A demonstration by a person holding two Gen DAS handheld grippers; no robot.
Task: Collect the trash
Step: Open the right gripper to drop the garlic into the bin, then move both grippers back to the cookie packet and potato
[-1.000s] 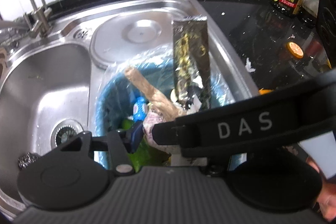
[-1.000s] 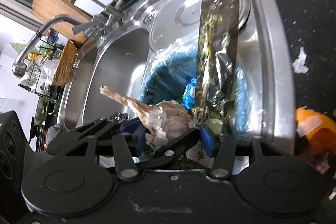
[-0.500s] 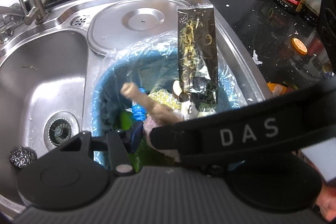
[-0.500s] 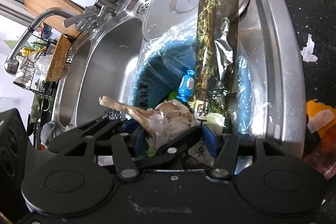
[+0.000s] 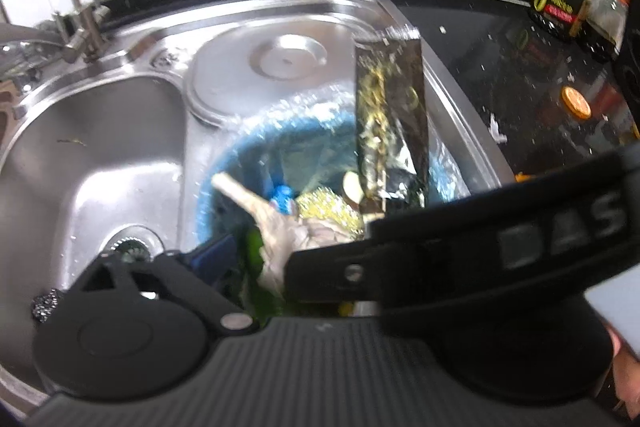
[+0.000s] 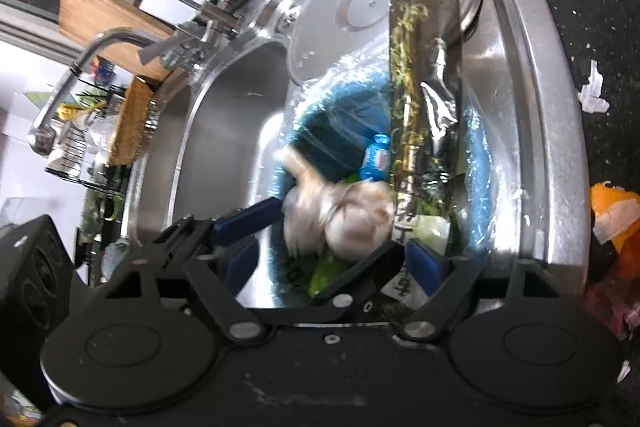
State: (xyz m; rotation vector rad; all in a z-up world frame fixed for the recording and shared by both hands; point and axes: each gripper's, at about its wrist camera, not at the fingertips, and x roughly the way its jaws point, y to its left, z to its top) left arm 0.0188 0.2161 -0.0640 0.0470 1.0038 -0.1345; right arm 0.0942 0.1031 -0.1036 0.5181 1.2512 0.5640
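Note:
A garlic bulb point(image 6: 340, 215) with a dry stalk point(image 5: 240, 189) hangs blurred over the blue bin point(image 6: 344, 107) lined with clear plastic, in the sink's right half. My right gripper point(image 6: 336, 239) has its jaws opening. The bulb is between its blue pads point(image 6: 248, 219) and no pad presses on it. My left gripper point(image 5: 296, 247) is opening too. One blue pad point(image 5: 216, 251) stands clear of the bulb, and the other finger is hidden behind the right gripper's black body. A tall dark foil wrapper point(image 5: 388, 115) stands in the bin beside a small blue wrapper point(image 6: 376, 157).
The steel basin point(image 5: 100, 155) with its drain point(image 5: 130, 247) lies left of the bin, and the faucet point(image 5: 80, 23) is behind it. A round steel lid point(image 5: 280, 67) is behind the bin. On the black counter to the right are a white scrap point(image 6: 592, 91) and orange peel point(image 6: 612, 211).
Both grippers' jaws have spread wide. The garlic bulb, gripped before, has come loose and now shows blurred and lower between the pads, over the bin.

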